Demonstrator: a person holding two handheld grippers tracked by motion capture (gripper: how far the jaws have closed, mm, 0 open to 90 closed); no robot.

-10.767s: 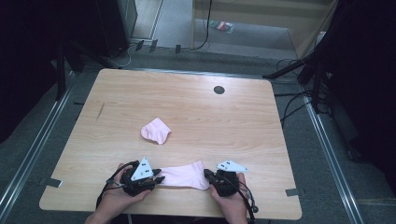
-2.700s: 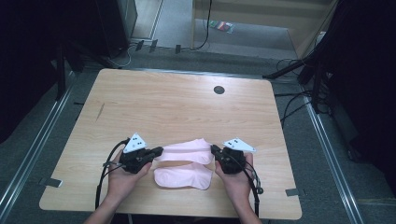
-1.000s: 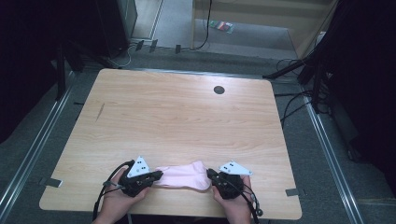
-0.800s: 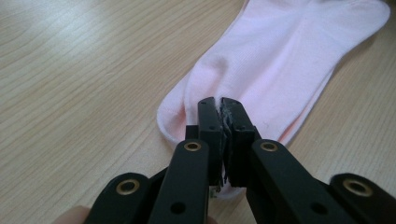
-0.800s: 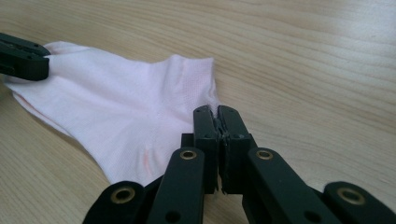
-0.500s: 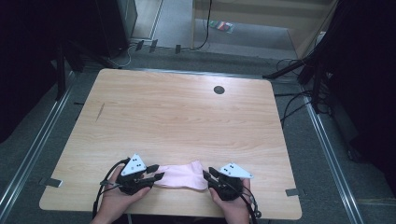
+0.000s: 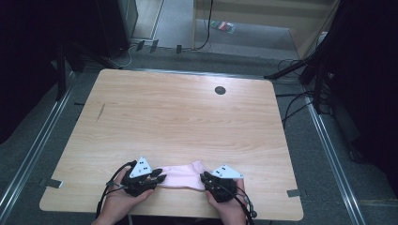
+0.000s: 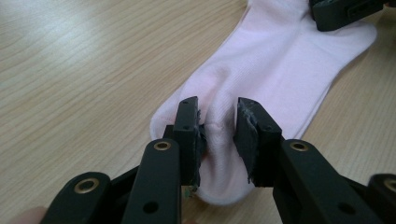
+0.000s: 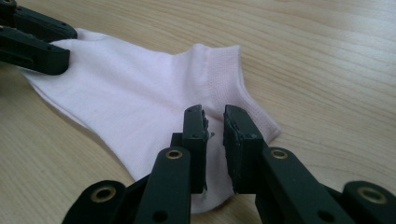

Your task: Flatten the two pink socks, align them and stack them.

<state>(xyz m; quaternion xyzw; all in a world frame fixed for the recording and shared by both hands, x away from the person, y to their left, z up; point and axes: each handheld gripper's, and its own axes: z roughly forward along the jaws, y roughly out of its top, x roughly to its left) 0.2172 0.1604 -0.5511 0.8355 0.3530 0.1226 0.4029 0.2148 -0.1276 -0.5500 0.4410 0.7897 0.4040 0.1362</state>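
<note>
A pink sock (image 7: 180, 174) lies flat near the table's front edge, and a second edge shows under it like another layer. My left gripper (image 7: 158, 177) stands at its left end and my right gripper (image 7: 205, 178) at its right end. In the left gripper view the left gripper (image 8: 218, 116) rests on the sock (image 8: 280, 60) with a loose raised fold between its parted pads. In the right gripper view the right gripper (image 9: 214, 119) sits over the cuff end of the sock (image 9: 140, 93), a narrow gap between its pads. Both sets of jaws have just been closing after letting go.
The wooden table (image 7: 187, 117) has a dark round hole (image 7: 219, 90) at the back. Cables trail from both grippers over the front edge. Grey floor, metal rails and dark equipment surround the table.
Both grippers have let go of their pinch on the sock's ends and stay in place. Seconds ago the sock was laid over a second one farther up, then drawn back to the front edge.
</note>
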